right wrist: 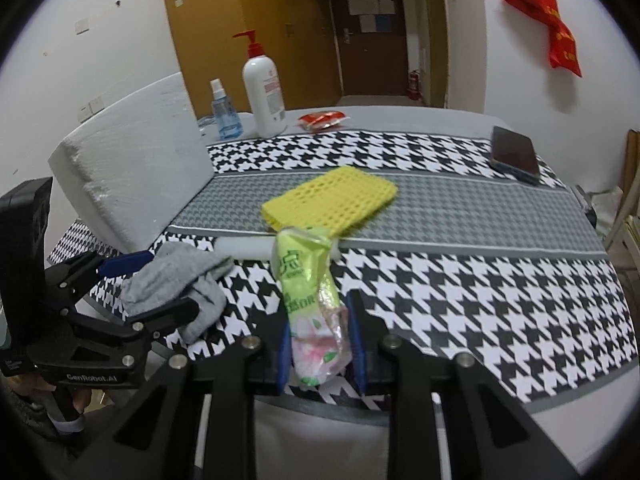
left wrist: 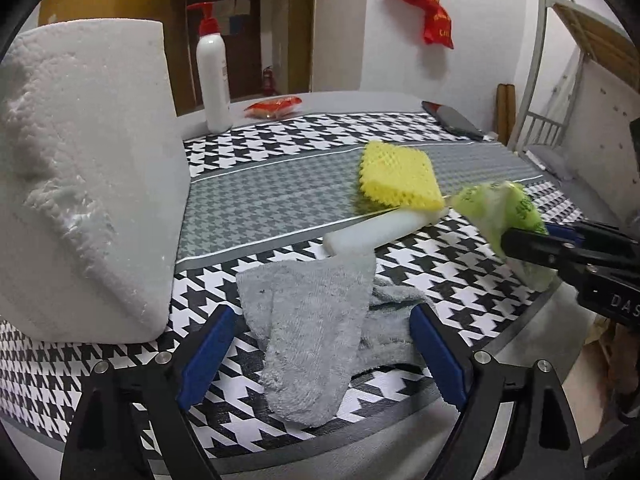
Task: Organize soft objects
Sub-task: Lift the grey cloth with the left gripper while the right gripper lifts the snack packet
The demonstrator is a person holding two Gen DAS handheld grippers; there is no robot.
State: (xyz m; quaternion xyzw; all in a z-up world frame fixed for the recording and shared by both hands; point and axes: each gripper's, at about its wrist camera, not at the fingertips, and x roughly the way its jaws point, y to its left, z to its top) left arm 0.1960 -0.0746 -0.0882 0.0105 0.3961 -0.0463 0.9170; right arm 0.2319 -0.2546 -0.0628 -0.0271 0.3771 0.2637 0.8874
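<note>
- My right gripper (right wrist: 318, 344) is clamped on the green tissue pack (right wrist: 310, 280), long axis pointing straight ahead off the bench (right wrist: 500, 300).
- My left gripper (left wrist: 320, 356) is spread wide around the grey towel (left wrist: 316, 336), lying right between its fingers.
- Left's nearer the towel, so that grab's probably next.

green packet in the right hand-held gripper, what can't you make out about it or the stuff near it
- Green packet: print blurred in both views; lower end hidden between the pads.
- White foam strip: far end under the yellow mesh pad.
- Grey towel: right wrist view, partly behind the left hand-held gripper.
</note>
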